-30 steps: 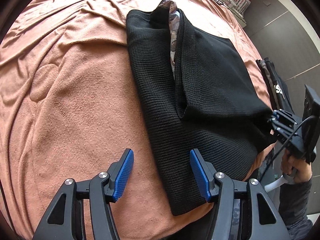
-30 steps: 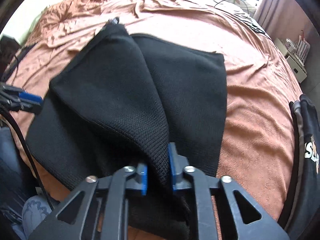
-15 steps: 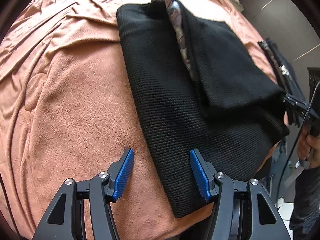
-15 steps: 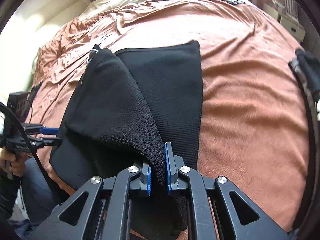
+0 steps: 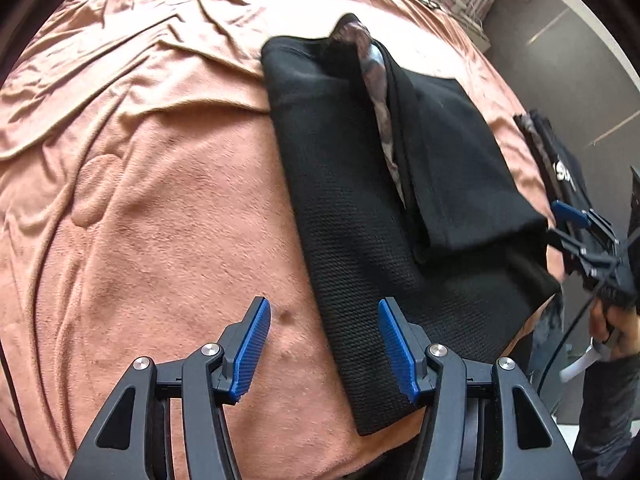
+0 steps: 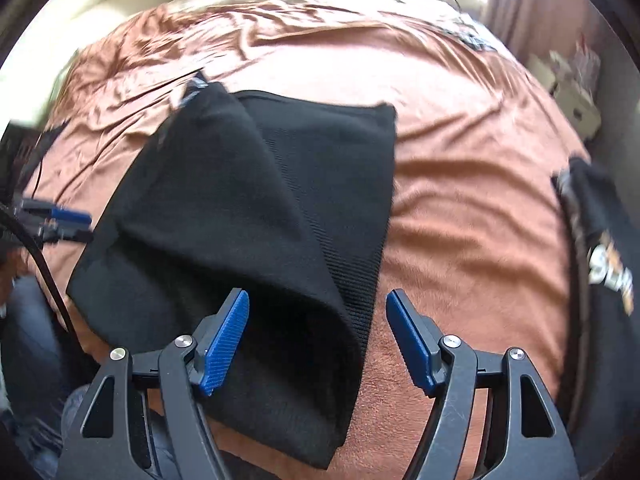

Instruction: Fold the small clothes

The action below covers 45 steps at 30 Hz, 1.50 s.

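Note:
A black knit garment (image 5: 360,216) (image 6: 256,216) lies on the brown bedspread (image 5: 152,200), one half folded loosely over the other, with a patterned lining (image 5: 380,96) showing along the fold. My left gripper (image 5: 324,348) stands open over the garment's near left edge, and its pads do not press the cloth. The jaws of my right gripper (image 6: 318,338) are opening; the folded corner lies loose between them, gripped by neither pad. That right gripper (image 5: 584,236) also shows at the right edge of the left wrist view, just off the cloth.
A second dark garment with white lettering (image 6: 600,264) lies at the bed's right edge. The left gripper (image 6: 56,220) and its cable show at the left in the right wrist view. A small cabinet with boxes (image 6: 572,84) stands beyond the bed.
My right gripper, shut on the garment's corner in both earlier frames, has opened and drawn back, leaving the flap lying folded over. The left gripper stayed open and barely shifted.

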Each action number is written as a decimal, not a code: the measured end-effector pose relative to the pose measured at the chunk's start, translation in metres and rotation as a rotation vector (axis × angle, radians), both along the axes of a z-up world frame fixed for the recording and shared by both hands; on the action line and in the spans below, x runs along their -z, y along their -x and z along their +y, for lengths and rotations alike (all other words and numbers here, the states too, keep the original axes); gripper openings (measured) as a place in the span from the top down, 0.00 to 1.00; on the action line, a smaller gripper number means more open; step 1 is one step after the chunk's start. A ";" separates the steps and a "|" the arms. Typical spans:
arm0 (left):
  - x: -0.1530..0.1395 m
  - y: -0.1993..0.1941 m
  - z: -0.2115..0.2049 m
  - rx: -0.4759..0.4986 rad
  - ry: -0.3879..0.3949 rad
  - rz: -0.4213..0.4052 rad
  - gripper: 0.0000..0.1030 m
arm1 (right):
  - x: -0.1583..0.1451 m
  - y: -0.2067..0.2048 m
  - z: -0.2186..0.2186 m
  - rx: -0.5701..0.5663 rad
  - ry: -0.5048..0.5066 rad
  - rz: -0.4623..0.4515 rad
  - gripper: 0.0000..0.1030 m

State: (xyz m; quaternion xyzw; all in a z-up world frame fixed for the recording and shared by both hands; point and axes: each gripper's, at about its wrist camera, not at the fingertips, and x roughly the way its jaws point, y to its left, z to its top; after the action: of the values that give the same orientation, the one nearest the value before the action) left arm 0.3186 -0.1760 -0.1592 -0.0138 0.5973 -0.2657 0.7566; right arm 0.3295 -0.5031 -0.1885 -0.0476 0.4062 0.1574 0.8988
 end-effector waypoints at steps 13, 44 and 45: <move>-0.009 -0.004 0.036 -0.049 0.057 -0.008 0.44 | -0.001 0.002 0.072 -0.295 0.035 0.013 0.41; -0.017 -0.033 0.042 -0.079 0.049 0.002 0.44 | -0.023 -0.078 0.046 -0.132 -0.080 -0.042 0.95; -0.018 -0.036 0.040 -0.076 0.049 0.001 0.44 | -0.025 -0.079 0.041 -0.123 -0.089 -0.044 0.95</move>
State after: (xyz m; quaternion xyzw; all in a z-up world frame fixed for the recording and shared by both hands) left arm 0.3542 -0.1360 -0.1411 -0.0552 0.5900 -0.2512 0.7654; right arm 0.4088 -0.4622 -0.1638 -0.0358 0.3751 0.2293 0.8975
